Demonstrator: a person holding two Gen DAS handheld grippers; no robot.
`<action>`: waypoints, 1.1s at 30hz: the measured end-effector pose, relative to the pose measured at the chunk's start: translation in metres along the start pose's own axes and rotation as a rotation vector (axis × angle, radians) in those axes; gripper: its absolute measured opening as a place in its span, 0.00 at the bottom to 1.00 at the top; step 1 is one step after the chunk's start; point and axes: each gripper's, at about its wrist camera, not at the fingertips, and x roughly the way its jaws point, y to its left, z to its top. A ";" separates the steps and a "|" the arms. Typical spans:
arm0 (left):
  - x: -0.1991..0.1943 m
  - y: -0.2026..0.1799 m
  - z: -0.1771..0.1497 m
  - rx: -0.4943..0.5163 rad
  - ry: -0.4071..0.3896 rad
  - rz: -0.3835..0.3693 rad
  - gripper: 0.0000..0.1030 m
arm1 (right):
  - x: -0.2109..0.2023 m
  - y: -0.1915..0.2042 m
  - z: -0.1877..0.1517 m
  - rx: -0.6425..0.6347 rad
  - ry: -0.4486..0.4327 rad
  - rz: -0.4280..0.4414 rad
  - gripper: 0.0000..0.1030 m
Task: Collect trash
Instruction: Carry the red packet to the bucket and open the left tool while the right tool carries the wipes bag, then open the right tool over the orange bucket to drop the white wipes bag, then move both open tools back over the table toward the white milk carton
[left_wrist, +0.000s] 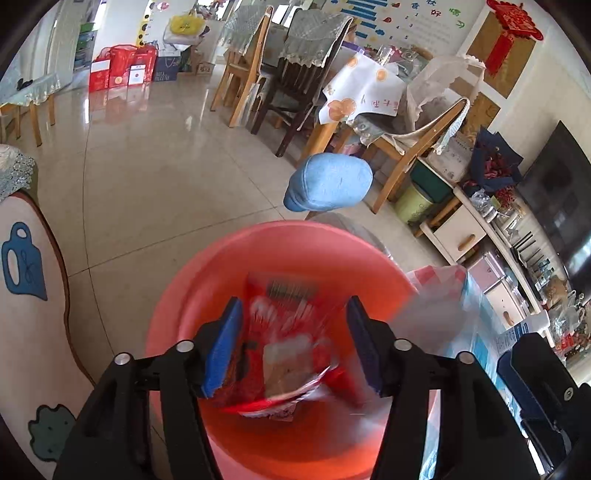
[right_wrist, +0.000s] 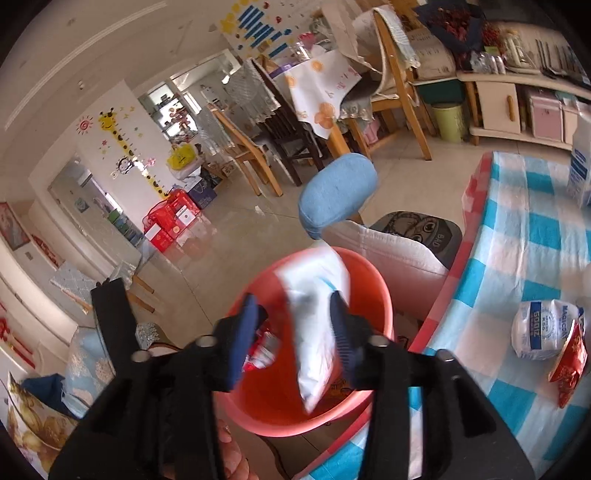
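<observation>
Hovering spread-jawed, left gripper (left_wrist: 293, 345) above crinkly red wrapper (left_wrist: 284, 347), round plastic bucket (left_wrist: 207, 280) below, right gripper (right_wrist: 295, 338) parted around blurred white packet (right_wrist: 314, 317).

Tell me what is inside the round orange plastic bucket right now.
In the orange plastic bucket lies a red printed snack wrapper, blurred. A white plastic packet hangs over the opening between the right gripper fingers. These cover much of the bottom.

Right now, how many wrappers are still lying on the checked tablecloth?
2 in view: a white packet near the right edge of the checked tablecloth, and a red wrapper touching it. Others may lie beyond the frame.
</observation>
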 end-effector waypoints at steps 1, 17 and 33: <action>-0.001 -0.002 -0.001 0.009 -0.015 0.006 0.67 | -0.002 -0.003 -0.001 0.008 -0.007 -0.008 0.54; -0.035 -0.041 -0.031 0.078 -0.270 -0.236 0.87 | -0.092 -0.025 -0.055 -0.186 -0.117 -0.285 0.81; -0.070 -0.121 -0.087 0.431 -0.288 -0.403 0.89 | -0.188 -0.070 -0.103 -0.225 -0.286 -0.500 0.95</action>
